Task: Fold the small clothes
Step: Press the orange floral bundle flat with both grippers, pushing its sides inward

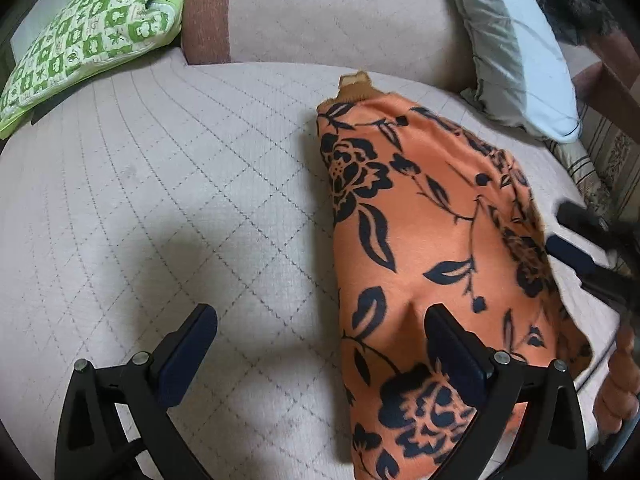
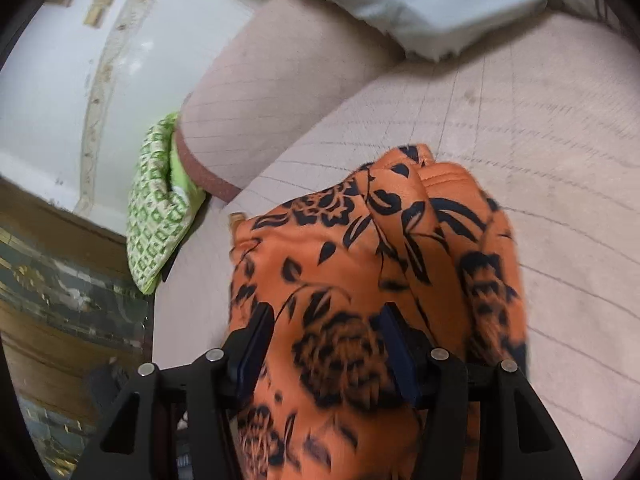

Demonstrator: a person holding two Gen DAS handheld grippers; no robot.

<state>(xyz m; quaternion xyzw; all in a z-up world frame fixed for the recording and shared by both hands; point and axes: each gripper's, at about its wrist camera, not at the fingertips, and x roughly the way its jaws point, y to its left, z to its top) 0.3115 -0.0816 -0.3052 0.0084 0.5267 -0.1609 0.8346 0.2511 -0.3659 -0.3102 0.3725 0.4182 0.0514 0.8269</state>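
Observation:
An orange garment with a black flower print [image 1: 432,240] lies on the beige quilted sofa seat [image 1: 160,200], folded into a long strip. My left gripper [image 1: 320,344] is open; its right finger rests on the cloth's near end, its left finger over bare seat. In the right wrist view the same garment [image 2: 360,280] fills the centre and passes between the fingers of my right gripper [image 2: 324,344], whose jaws stand apart around the bunched cloth. The right gripper also shows at the right edge of the left wrist view [image 1: 592,240].
A green-and-white patterned cushion [image 1: 88,36] lies at the sofa's left end, also in the right wrist view [image 2: 160,200]. A pale blue-grey pillow [image 1: 520,52] leans at the right back. The sofa backrest [image 1: 340,16] rises behind. Floor lies beyond the seat edge [image 2: 60,300].

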